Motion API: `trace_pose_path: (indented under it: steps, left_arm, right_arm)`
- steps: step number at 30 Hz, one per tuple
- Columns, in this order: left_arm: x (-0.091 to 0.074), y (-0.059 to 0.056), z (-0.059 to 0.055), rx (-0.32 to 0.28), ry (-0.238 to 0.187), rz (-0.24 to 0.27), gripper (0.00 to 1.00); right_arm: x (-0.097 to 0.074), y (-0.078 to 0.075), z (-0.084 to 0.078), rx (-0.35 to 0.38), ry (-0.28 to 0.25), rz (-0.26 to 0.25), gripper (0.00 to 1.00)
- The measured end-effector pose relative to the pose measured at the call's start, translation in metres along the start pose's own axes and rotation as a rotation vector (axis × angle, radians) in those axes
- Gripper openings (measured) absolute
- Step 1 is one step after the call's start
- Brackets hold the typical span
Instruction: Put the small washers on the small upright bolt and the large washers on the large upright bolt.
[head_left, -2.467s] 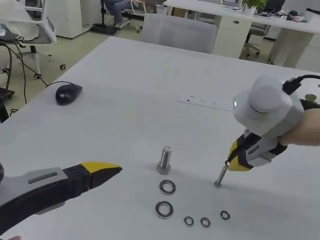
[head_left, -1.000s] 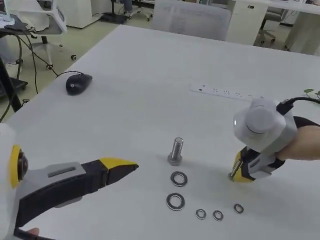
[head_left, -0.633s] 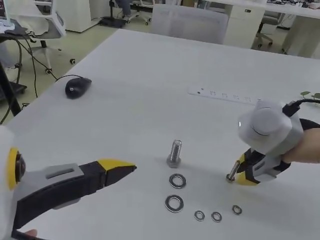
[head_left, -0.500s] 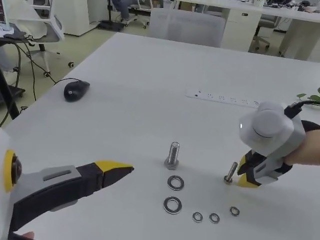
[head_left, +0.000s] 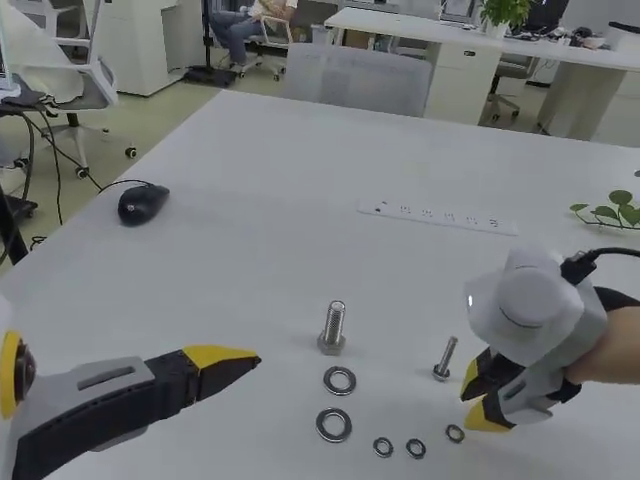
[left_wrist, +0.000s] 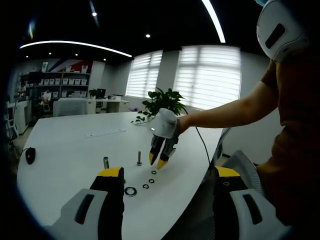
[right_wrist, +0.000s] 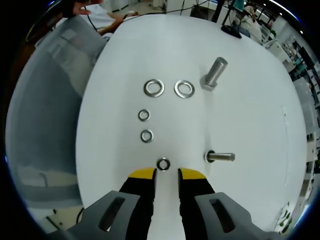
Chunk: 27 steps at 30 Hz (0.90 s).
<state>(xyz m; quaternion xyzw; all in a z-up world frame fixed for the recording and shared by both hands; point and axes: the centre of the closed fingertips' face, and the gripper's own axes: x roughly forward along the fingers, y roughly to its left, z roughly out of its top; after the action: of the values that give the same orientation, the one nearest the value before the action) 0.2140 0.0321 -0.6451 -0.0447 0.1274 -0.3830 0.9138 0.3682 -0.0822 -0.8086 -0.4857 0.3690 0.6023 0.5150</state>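
Your right gripper hangs low over the white table, at 4 o'clock in your head view. Its two yellow-tipped jaws are a little bit apart and hold nothing. Your left gripper pokes in from 8 o'clock, well apart from the metal bits. In the left gripper view its jaws are wide apart and empty.

Three small washers lie flat in a short row close to you. In the right gripper view, one of the small washers sits just in front of the gap between the jaws, not touching them. Two large washers lie flat at 9 o'clock from that row, one behind the other.

A bit farther, the large bolt stands on its head, thread up, at 12 o'clock from the large washers. The small bolt stands upright at 3 o'clock from it. It is near your right gripper, at its 11 o'clock, but apart from it.

Farther back, a white power strip lies at 12 o'clock. A black mouse sits at 10 o'clock. Green leaves peek in at 2 o'clock. A grey chair stands at the far edge.
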Motion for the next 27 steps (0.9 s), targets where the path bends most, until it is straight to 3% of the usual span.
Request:
trace_pose_path:
  steps: [9,15,16,27]
  left_arm:
    - [-0.001,-0.006,0.001,0.004,0.001,-0.004,0.72]
    - [-0.002,-0.009,0.002,0.005,0.002,-0.003,0.72]
    - [-0.002,-0.009,0.002,0.004,0.002,-0.003,0.72]
    - [-0.003,-0.009,0.001,0.000,-0.003,0.004,0.72]
  right_arm:
    - [0.008,0.006,-0.002,0.007,-0.006,0.002,0.24]
    - [0.017,0.006,-0.005,0.010,0.011,0.013,0.24]
    - [0.016,0.009,-0.005,0.007,0.009,0.031,0.23]
    - [0.016,0.007,-0.002,0.025,-0.001,0.041,0.21]
